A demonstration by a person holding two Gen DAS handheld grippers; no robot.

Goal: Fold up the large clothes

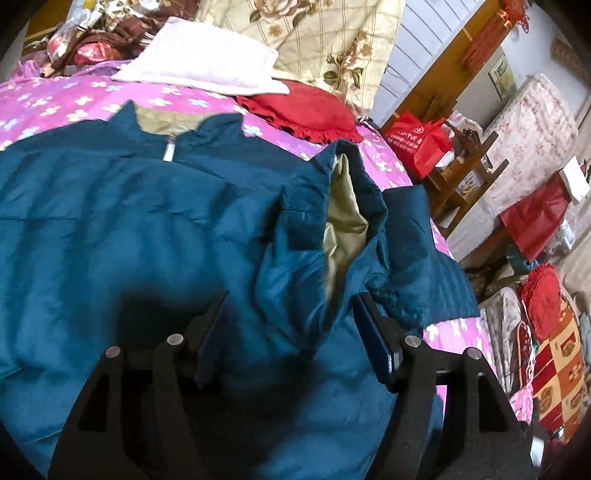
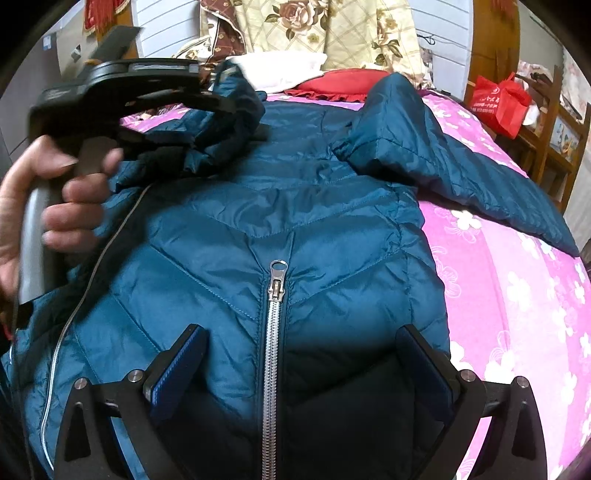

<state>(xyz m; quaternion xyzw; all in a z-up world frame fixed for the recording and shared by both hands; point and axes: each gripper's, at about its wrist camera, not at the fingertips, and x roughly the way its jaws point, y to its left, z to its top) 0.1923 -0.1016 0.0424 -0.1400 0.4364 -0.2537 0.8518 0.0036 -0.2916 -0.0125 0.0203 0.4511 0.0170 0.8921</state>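
A teal quilted jacket (image 2: 295,229) with a silver front zipper (image 2: 275,332) lies front-up on the pink flowered bed (image 2: 498,277). My right gripper (image 2: 301,347) is open and empty, its jaws either side of the zipper just above the jacket's chest. My left gripper (image 1: 291,321) is open, with the crumpled sleeve cuff and its olive lining (image 1: 340,218) loose between and beyond its fingers. In the right wrist view the left gripper (image 2: 236,107) sits at the jacket's left sleeve, held by a hand (image 2: 55,206). The other sleeve (image 2: 443,158) lies out to the right.
A white folded cloth (image 1: 207,55), a red ruffled cushion (image 1: 306,110) and floral quilts (image 2: 325,33) lie at the head of the bed. Beyond the bed's right edge stand a wooden stand with a red bag (image 1: 421,144) and cluttered furniture (image 1: 535,221).
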